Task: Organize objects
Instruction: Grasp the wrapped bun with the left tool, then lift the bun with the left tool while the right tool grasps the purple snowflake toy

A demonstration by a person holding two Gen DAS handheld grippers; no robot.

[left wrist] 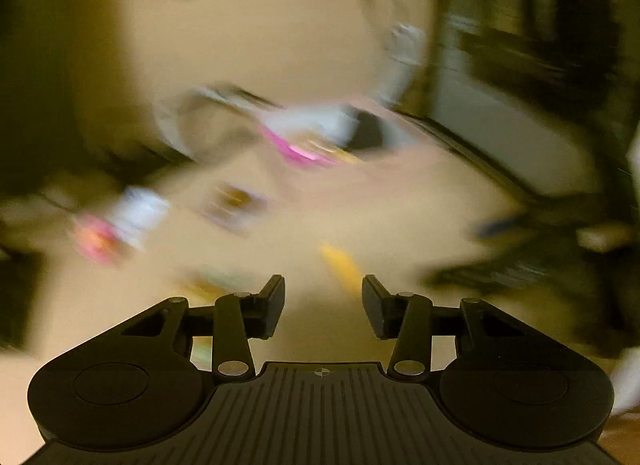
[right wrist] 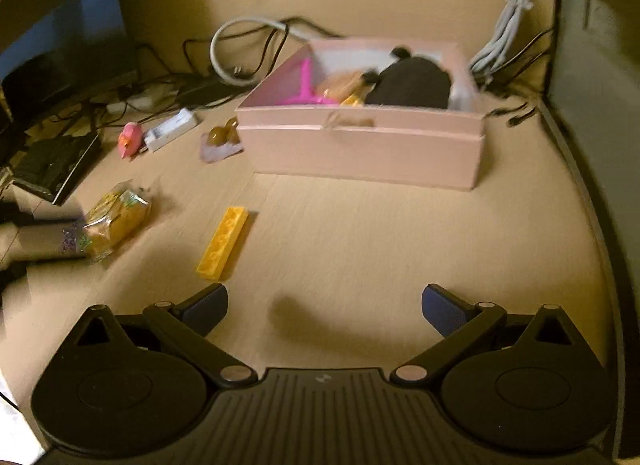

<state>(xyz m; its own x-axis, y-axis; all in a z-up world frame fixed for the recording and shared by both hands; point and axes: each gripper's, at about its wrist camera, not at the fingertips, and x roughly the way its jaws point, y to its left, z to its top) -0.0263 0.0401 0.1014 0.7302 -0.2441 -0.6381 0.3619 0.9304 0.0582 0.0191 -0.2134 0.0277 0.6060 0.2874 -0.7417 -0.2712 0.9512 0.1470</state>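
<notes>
We're tidying loose bits into the open pink cardboard box point(right wrist: 360, 145) — right gripper point(right wrist: 324, 311) is hanging wide and empty, left gripper point(left wrist: 323, 305) half-open holding nothing, the yellow rectangular block point(right wrist: 222, 243) is sitting on the desk, probably next

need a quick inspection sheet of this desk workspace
surface: tan wooden desk, mostly bare in front
job's things: pink box holds a dark plush and a magenta item; yellow bar, snack packet, pink toy lie outside
clutter: white case, keyboard
grippers: left tongs open, empty; right tongs open, empty
cables: white bundle, black leads behind box
surroundings: dim; left view blurred
</notes>
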